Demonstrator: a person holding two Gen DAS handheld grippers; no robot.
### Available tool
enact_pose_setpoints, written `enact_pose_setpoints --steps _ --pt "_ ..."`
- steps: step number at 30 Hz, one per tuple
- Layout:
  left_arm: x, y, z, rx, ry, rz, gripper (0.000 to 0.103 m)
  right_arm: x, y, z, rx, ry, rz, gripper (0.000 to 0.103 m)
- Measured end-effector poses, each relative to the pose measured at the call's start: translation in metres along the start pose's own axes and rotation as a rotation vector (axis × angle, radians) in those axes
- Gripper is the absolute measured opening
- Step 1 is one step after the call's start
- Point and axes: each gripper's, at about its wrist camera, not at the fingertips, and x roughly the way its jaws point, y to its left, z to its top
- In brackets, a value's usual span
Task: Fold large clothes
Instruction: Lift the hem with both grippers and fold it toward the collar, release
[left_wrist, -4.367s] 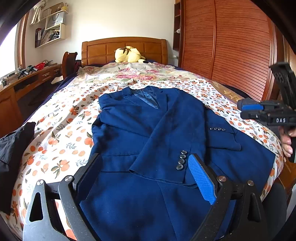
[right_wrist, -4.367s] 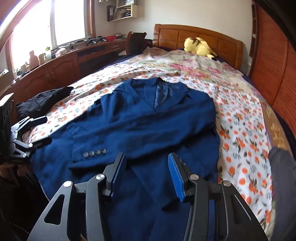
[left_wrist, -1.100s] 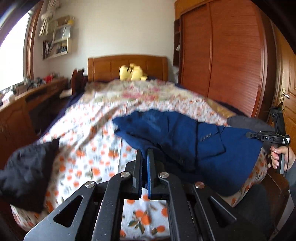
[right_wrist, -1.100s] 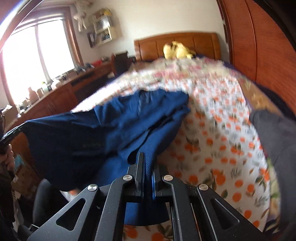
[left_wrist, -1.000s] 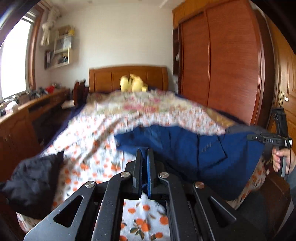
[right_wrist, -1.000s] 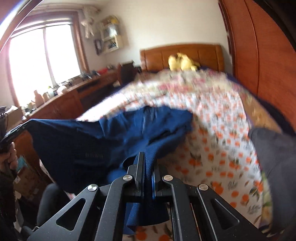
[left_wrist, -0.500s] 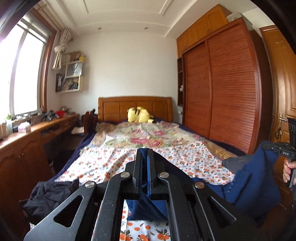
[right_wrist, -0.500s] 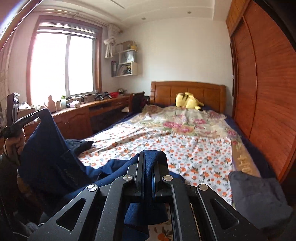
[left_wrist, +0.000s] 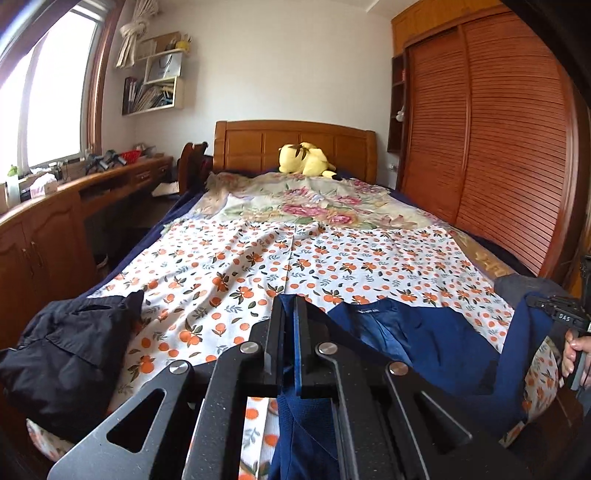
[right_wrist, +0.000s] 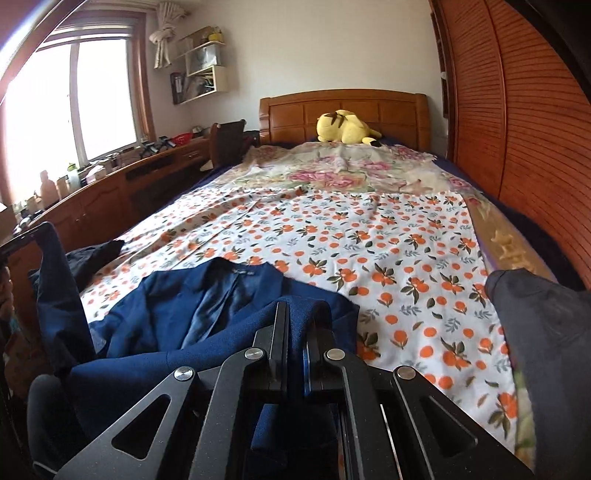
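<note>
A dark blue suit jacket (left_wrist: 424, 339) lies with its collar end on the foot of the bed, collar (right_wrist: 218, 291) facing up. Its near part hangs lifted between the two grippers. In the left wrist view my left gripper (left_wrist: 290, 308) is shut on a fold of the blue cloth, which hangs down under it. My right gripper (right_wrist: 297, 310) is likewise shut on a bunched fold of the jacket. The right gripper (left_wrist: 532, 301) also shows at the far right in a hand (left_wrist: 574, 350). At the far left edge of the right wrist view is the left gripper (right_wrist: 40, 227), with cloth draped from it.
A black garment (left_wrist: 62, 354) lies at the bed's left front corner and a grey one (right_wrist: 546, 332) at the right front. A yellow plush toy (left_wrist: 303, 158) sits by the headboard. A wooden desk (left_wrist: 44, 236) runs along the left and a slatted wardrobe (left_wrist: 480, 155) along the right.
Both grippers, still shut on the jacket, came down and forward over the bed after lifting it. The jacket's collar end now rests on the sheet near the foot.
</note>
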Motion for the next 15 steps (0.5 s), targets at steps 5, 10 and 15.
enact_pose_setpoints --steps 5,10,15 --pt "0.030 0.001 0.015 -0.012 -0.014 0.008 0.004 0.039 0.018 0.033 -0.034 -0.005 -0.061 0.005" --pt "0.060 -0.006 0.029 0.021 -0.030 0.010 0.004 0.086 0.027 0.050 -0.059 -0.017 -0.172 0.005" --pt "0.087 -0.005 0.015 0.013 0.026 -0.029 0.004 0.147 0.035 0.040 -0.084 0.078 -0.226 0.005"
